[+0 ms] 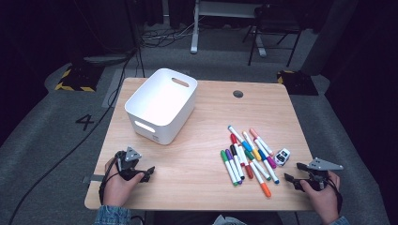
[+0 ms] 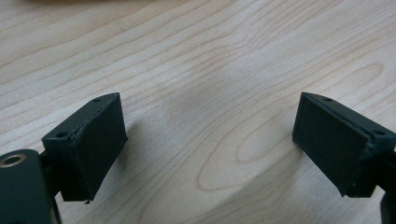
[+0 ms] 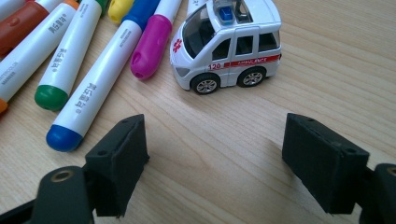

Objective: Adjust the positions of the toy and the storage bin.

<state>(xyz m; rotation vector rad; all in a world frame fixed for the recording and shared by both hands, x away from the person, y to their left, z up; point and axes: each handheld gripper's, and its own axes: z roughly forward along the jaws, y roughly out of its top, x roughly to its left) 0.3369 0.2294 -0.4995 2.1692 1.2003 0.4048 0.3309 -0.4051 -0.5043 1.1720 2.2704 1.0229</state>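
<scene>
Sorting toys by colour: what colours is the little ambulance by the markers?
The toy ambulance is white with a red stripe and a blue roof light, clearest in the right gripper view.

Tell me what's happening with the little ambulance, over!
Both hand-held grippers open, empty. Right hand-held gripper facing toy ambulance, not touching. Markers beside it; path clear.

Toy ambulance just ahead of my right gripper — "120" on its door in red, then small red lettering along the side stripe that looks like "AMBULANCE", plus a red star-like emblem on the front. Markers beside it carry small grey print on the white barrels; one reads "WATERCOLOR MARKER", the rest looks Korean, too small for me to read. Floor left of the table — a black "4".
</scene>
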